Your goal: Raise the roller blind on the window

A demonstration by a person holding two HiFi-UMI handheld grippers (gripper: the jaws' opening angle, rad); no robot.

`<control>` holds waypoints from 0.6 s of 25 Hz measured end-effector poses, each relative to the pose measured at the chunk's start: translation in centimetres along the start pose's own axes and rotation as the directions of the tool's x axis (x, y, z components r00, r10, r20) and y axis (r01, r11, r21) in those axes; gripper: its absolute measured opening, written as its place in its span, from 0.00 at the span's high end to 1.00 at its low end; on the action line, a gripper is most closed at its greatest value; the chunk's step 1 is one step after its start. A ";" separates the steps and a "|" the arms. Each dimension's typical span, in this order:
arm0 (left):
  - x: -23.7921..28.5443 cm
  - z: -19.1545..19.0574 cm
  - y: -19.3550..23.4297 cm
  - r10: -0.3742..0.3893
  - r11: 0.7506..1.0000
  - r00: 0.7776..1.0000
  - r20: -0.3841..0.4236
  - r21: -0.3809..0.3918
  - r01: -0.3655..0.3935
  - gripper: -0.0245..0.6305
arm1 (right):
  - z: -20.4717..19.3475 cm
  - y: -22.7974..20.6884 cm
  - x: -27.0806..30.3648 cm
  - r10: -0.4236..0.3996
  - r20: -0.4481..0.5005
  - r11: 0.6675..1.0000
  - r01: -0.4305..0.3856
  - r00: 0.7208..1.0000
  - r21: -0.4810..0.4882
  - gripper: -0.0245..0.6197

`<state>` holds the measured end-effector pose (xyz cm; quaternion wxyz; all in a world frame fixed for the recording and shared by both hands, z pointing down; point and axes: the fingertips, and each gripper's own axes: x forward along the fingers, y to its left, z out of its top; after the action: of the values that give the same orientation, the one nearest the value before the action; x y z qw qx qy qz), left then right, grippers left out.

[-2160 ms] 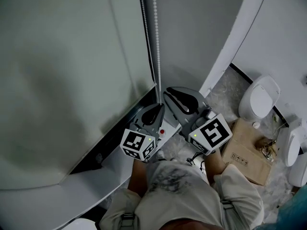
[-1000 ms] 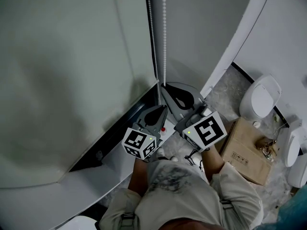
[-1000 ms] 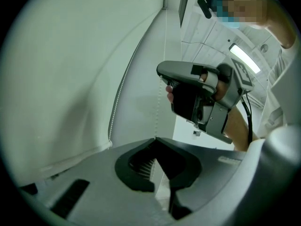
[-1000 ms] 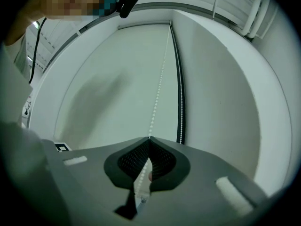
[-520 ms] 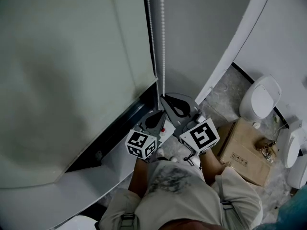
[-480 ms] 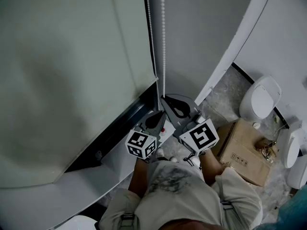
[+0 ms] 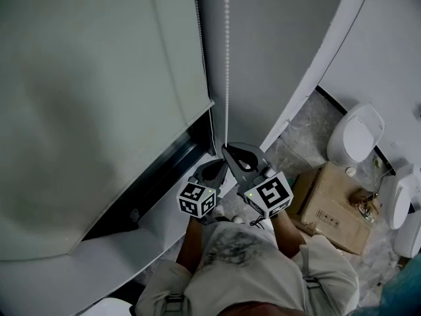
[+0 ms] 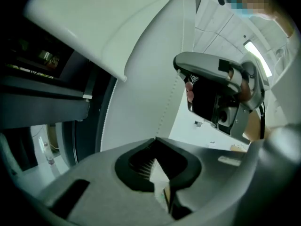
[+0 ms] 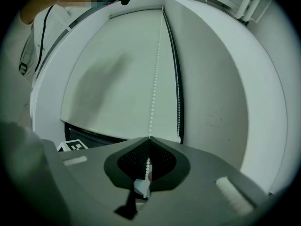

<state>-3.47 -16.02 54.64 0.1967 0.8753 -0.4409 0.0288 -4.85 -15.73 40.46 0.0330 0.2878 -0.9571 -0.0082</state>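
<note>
Partway: right gripper (image 7: pixel 227 149) and left gripper (image 7: pixel 212 170) are pinching chain (image 7: pixel 227 58); blind (image 7: pixel 99 97) is covering most of the window beyond the fingers (image 7: pixel 242 158).

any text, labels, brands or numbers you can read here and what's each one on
No word or number can be read in any view.
Cardboard box: small dark print on its top, too small to read.
Left marker cube and right marker cube: black-and-white square patterns only, no letters.
</note>
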 end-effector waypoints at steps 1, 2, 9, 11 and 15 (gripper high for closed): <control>0.1 -0.3 0.0 -0.003 1.000 1.000 -0.003 -0.003 0.003 0.95 | -0.4 0.1 -0.1 -0.002 -0.007 1.000 0.002 1.000 -0.001 0.95; 0.1 -0.6 0.1 -0.006 1.000 1.000 -0.007 -0.004 0.006 0.95 | -0.7 0.1 -0.1 -0.003 -0.008 1.000 0.003 1.000 -0.003 0.95; 0.3 -3.2 0.4 0.002 1.000 0.998 -0.060 -0.013 -0.003 0.95 | -2.8 0.5 0.0 -0.009 -0.034 1.000 0.009 0.999 -0.001 0.95; 0.2 -3.8 0.6 0.009 1.000 0.997 -0.071 -0.017 -0.010 0.95 | -3.4 0.7 0.0 -0.007 -0.042 1.000 0.007 0.999 0.003 0.95; 0.1 -5.2 1.0 0.024 1.000 0.995 -0.095 -0.009 -0.025 0.95 | -4.8 1.0 0.0 -0.006 -0.061 1.000 0.007 0.998 0.008 0.95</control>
<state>-3.54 -14.68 59.74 0.2213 0.8666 -0.4417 0.0704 -5.08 -14.86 45.29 0.0612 0.2912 -0.9547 0.0046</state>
